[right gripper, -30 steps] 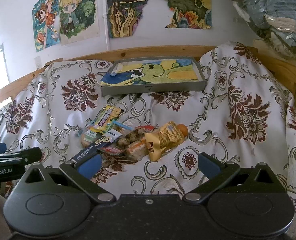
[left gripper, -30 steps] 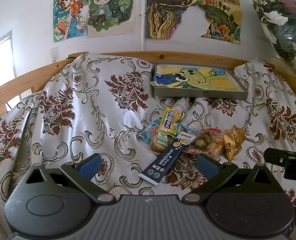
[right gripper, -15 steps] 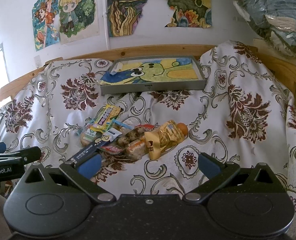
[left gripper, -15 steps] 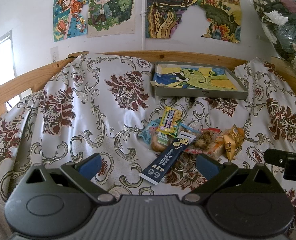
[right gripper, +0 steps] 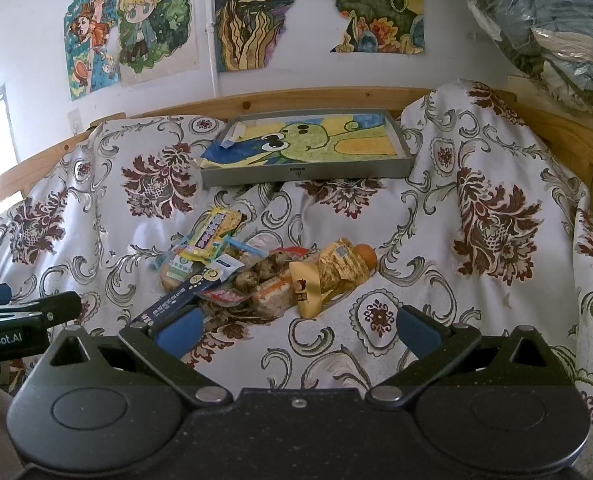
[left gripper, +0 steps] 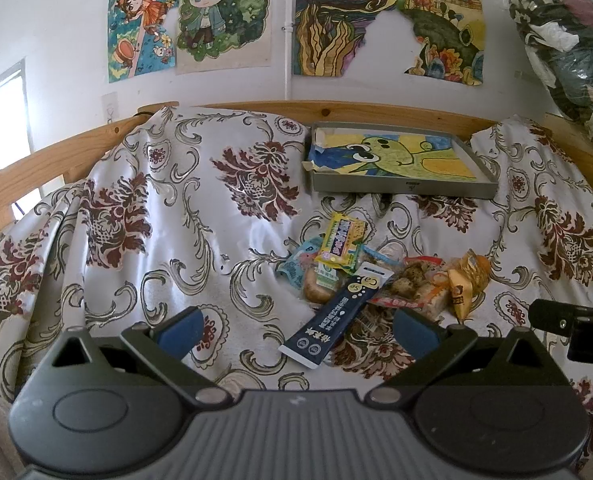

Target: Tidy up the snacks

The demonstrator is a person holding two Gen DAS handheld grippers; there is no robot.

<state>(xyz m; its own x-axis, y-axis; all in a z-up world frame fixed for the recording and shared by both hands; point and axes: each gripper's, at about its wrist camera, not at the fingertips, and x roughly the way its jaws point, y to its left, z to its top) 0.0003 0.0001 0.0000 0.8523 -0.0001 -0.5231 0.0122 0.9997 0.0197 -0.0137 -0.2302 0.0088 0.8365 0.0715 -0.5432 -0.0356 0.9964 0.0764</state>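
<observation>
A heap of snack packets lies on the flowered cloth. It holds a long dark blue packet (left gripper: 334, 315) (right gripper: 176, 300), a yellow bar wrapper (left gripper: 341, 241) (right gripper: 212, 236), a gold wrapper (left gripper: 466, 282) (right gripper: 332, 274) and a clear pack of brown pieces (left gripper: 410, 276) (right gripper: 256, 270). Behind the heap sits a shallow grey tray (left gripper: 400, 188) (right gripper: 308, 170) lined with a green cartoon drawing. My left gripper (left gripper: 296, 330) is open, low and short of the heap. My right gripper (right gripper: 298, 328) is open too, just in front of the gold wrapper.
A wooden rail (left gripper: 336, 110) (right gripper: 296, 96) runs behind the cloth under a wall of drawings. Bagged clothing (left gripper: 568, 40) (right gripper: 544, 24) is stacked at the upper right. The other gripper's arm shows at the right edge (left gripper: 572, 320) and the left edge (right gripper: 20, 316).
The right wrist view has crept slightly closer to the snack heap. The left view is unchanged, and both grippers stay open.
</observation>
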